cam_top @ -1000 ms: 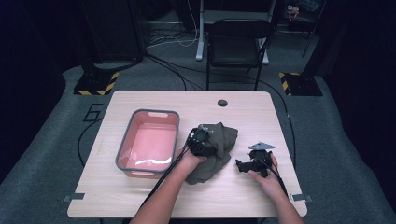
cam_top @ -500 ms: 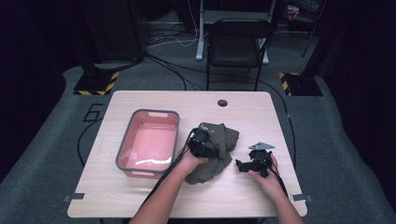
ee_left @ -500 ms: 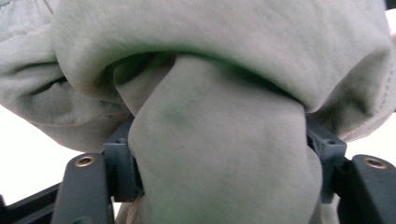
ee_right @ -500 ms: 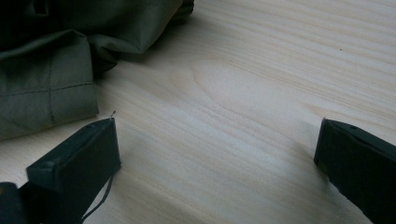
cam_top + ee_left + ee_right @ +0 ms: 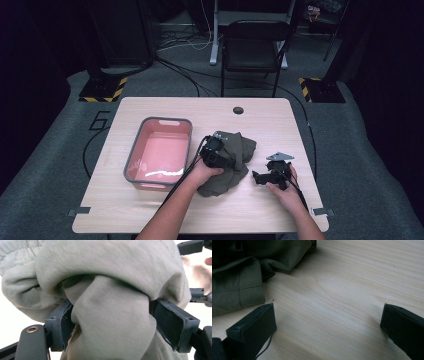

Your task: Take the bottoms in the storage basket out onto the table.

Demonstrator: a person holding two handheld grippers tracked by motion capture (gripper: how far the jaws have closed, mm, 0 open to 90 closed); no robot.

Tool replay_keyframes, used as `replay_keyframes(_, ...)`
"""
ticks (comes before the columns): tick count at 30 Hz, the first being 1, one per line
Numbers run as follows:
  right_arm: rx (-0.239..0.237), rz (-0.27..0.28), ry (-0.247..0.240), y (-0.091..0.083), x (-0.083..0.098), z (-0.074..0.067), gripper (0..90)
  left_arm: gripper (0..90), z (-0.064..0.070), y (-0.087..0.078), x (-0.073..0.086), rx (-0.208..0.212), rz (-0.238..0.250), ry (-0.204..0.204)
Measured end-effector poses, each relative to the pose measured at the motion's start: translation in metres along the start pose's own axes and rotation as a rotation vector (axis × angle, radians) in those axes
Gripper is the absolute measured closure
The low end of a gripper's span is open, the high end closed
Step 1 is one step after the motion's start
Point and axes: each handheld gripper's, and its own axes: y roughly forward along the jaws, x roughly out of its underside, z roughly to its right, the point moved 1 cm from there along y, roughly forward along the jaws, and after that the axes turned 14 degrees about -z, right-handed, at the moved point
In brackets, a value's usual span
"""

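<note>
**Left gripper loosening on the olive cloth, right gripper wide over bare wood**

An olive-green garment (image 5: 231,162) lies bunched on the wooden table (image 5: 165,220), a little right of centre and just right of the pink tub (image 5: 159,155) with its grey rim. The left gripper (image 5: 216,152) rests on top of the heap. In the left gripper view a thick fold of the garment (image 5: 110,322) bulges between the two jaws and touches both pads; the jaws have just been opening, so whether they still pinch the fold cannot be told. The right gripper (image 5: 270,175) sits near the table's right edge, just apart from the cloth. In the right gripper view its jaws stand wide with bare wood between them, the garment's edge (image 5: 242,285) lying beyond the left jaw.
</note>
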Motion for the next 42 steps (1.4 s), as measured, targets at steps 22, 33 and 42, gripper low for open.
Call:
replay_keyframes(22, 0.000, 0.000, 0.000, 0.000, 0.000, 0.000, 0.0, 20.6, 0.000, -0.027, -0.001, 0.022, 0.087, -0.001)
replay_keyframes(33, 0.001, 0.000, 0.000, 0.000, 0.000, 0.000, 0.0, 21.0, -0.007, -0.054, 0.006, 0.002, 0.133, -0.004)
replay_keyframes(42, 0.001, 0.000, 0.000, 0.000, 0.000, 0.000, 0.0, 24.5, -0.021, -0.075, 0.019, -0.016, 0.157, -0.002)
